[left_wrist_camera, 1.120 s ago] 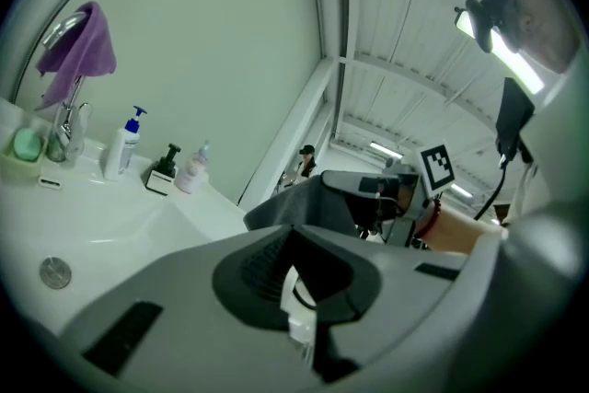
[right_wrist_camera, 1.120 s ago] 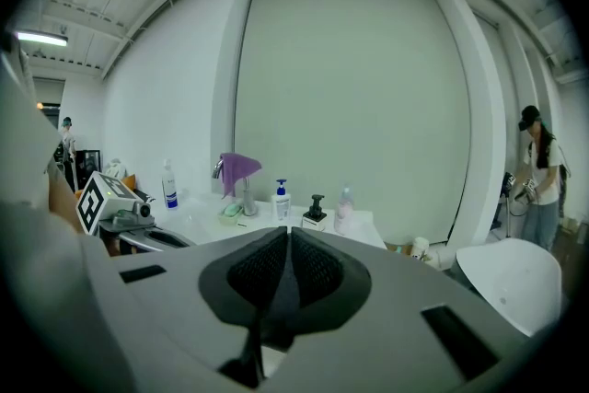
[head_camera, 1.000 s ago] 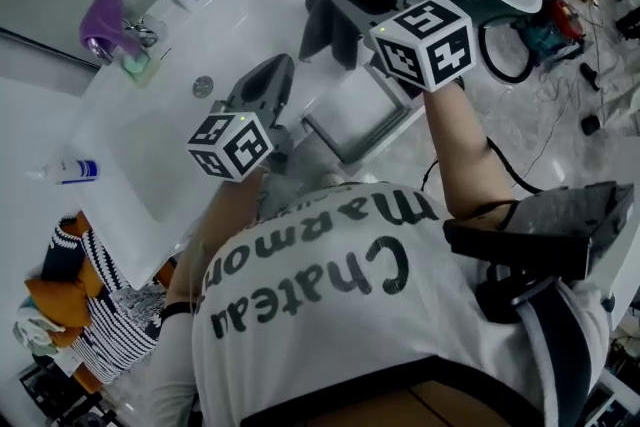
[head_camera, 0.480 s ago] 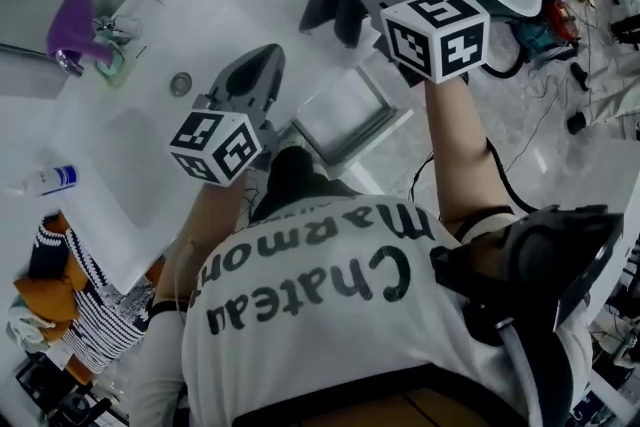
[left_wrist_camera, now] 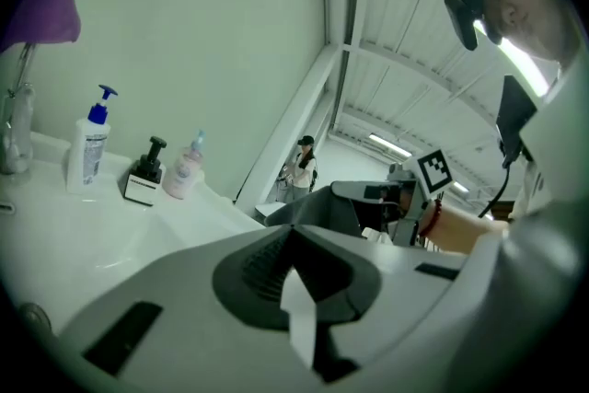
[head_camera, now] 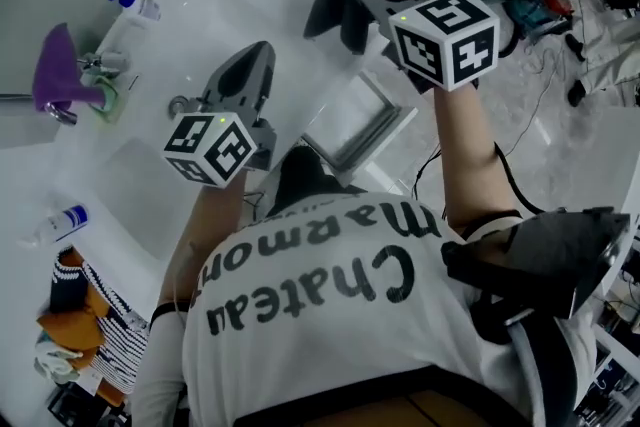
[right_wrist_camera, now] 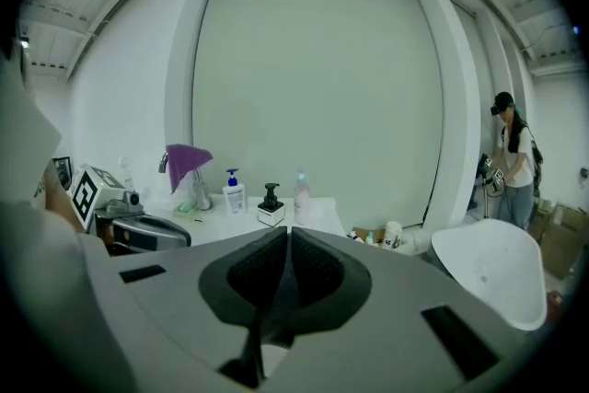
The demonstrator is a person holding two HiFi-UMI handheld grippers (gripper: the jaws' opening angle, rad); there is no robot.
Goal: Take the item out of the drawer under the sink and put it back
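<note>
Head view, drawer (head_camera: 352,122) open, long axis prob lower-left to upper-right

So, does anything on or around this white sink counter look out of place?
A small white bottle with a blue label lies on its side on the white counter, at the head view's left; the other bottles stand upright. The grey-rimmed drawer below stands pulled out.
</note>
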